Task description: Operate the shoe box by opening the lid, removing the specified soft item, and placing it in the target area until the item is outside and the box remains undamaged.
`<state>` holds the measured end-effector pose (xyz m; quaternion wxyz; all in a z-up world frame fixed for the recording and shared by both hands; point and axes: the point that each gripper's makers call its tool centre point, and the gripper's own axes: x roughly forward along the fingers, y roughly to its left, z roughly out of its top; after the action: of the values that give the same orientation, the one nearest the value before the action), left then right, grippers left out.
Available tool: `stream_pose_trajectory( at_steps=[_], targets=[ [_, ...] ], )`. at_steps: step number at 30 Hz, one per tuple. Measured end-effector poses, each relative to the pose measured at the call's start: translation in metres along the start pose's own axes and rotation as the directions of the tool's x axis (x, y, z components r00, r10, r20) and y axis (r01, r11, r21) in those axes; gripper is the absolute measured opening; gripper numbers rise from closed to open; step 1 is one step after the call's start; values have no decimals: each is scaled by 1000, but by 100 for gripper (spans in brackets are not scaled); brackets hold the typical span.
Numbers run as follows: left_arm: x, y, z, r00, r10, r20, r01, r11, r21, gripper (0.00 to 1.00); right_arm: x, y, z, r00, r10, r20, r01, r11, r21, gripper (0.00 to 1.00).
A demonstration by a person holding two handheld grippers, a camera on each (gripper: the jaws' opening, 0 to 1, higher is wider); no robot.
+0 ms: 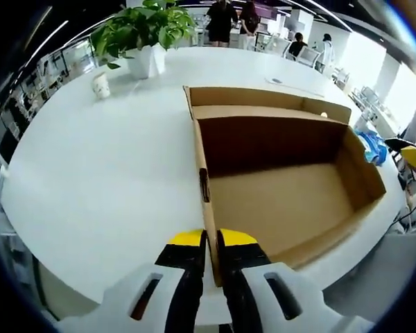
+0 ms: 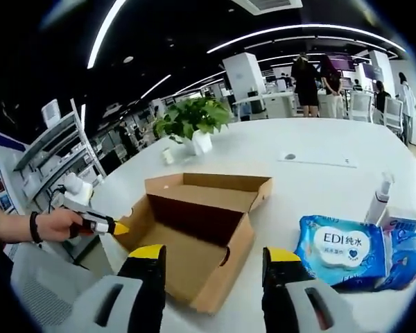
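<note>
An open brown cardboard shoe box lies on the white table, its inside bare and its lid folded back on the far side. My left gripper is shut on the box's near side wall, one yellow-tipped jaw inside and one outside. The right gripper view shows the same box, with the left gripper held by a hand at its left wall. My right gripper hovers open over the box's near corner, holding nothing. A blue soft wipes pack lies on the table right of the box, also visible as a blue pack.
A potted plant and a paper cup stand at the far side of the table. A white spray bottle and another blue pack lie beside the wipes. People stand far behind.
</note>
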<state>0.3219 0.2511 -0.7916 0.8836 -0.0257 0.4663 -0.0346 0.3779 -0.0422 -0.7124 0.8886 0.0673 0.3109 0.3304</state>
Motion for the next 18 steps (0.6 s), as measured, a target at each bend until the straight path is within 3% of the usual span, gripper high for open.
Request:
stream_pose_trajectory(
  at_steps=[18],
  targets=[
    [1, 0, 1, 1000, -5, 8, 5, 1000, -23, 5, 45, -19, 38, 1000, -13, -2, 13, 999, 30, 53]
  ],
)
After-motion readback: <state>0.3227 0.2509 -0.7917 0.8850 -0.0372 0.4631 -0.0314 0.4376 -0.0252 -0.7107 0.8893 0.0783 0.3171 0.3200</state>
